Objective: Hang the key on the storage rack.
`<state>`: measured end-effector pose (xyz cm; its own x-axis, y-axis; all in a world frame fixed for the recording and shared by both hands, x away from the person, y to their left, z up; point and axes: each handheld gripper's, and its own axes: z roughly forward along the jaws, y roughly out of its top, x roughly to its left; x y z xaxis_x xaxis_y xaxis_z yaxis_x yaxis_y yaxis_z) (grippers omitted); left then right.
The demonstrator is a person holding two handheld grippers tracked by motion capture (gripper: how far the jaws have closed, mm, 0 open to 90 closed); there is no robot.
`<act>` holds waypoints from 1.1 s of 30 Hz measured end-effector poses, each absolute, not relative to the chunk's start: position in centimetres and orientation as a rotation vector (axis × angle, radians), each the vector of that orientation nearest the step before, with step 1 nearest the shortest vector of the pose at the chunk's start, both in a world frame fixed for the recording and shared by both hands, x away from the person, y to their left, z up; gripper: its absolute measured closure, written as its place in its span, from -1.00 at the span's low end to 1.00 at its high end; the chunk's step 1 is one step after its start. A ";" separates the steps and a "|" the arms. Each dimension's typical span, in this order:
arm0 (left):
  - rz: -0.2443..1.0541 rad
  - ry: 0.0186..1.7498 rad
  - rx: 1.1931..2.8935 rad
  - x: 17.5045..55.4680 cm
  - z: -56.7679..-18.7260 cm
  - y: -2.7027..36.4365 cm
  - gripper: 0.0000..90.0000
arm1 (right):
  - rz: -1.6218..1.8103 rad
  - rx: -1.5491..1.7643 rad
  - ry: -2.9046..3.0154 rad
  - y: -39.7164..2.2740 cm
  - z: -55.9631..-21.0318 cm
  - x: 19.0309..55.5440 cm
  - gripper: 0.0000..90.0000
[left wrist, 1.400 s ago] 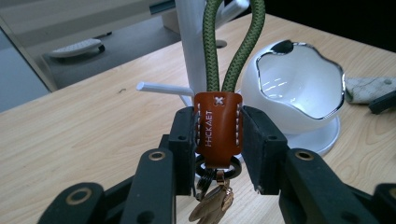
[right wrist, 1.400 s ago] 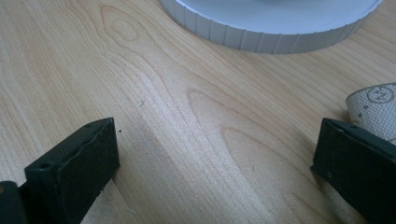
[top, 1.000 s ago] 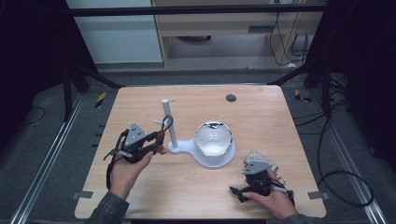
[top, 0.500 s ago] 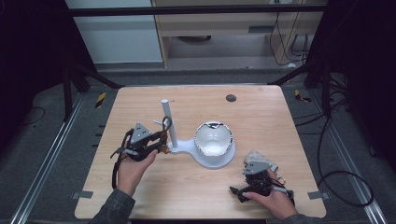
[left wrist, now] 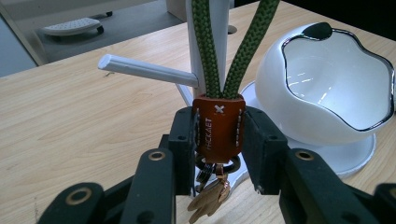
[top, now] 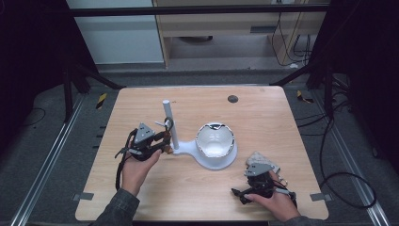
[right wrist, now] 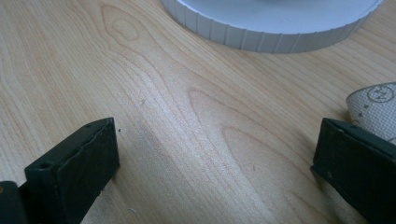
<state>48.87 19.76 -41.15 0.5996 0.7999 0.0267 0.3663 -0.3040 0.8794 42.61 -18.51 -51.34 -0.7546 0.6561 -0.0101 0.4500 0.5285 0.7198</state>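
My left gripper [left wrist: 218, 140] is shut on the brown leather tag [left wrist: 218, 128] of a key fob. The fob's green cord loop [left wrist: 205, 46] runs up in front of the white post [left wrist: 224, 18], near its side peg [left wrist: 144, 71]. Keys [left wrist: 210, 198] dangle below the tag. From above, the left gripper [top: 162, 139] sits just left of the post [top: 167, 120] of a white stand. My right gripper [right wrist: 215, 158] is open over bare wood, with nothing between its fingers [right wrist: 74, 168]. It rests low at the table's front right [top: 256, 172].
The stand's white bowl [top: 215, 141] with a chrome rim sits on a round base [right wrist: 275, 23] at mid-table. A pale patterned item [right wrist: 378, 109] lies by the right gripper's far jaw. A dark disc [top: 232, 99] is set into the table at the back.
The left hand has shifted very slightly toward the post with the key fob still gripped. The right hand has stayed put.
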 end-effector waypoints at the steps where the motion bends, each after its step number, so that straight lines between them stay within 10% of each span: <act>1: 0.591 0.933 1.905 48.9 -41.2 19.8 0.46 | 1.051 0.930 2.491 -18.5 -51.3 42.6 -1.00; 8: 0.586 0.941 1.900 49.0 -41.2 19.7 0.43 | 1.053 0.925 2.491 -18.5 -51.3 42.6 -1.00; 23: 0.553 1.002 1.995 47.9 -43.2 21.2 -0.74 | 1.047 0.937 2.487 -18.5 -51.3 42.4 -0.99; 33: 0.516 1.092 2.025 48.4 -46.1 24.5 -0.85 | 1.061 0.916 2.487 -18.6 -50.2 42.1 -0.86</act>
<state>48.36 24.53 -46.05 0.5521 0.8338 -0.0058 0.5251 -0.3422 0.7792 42.14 -18.60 -50.25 -0.7574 0.6528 -0.0127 0.4428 0.5278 0.7248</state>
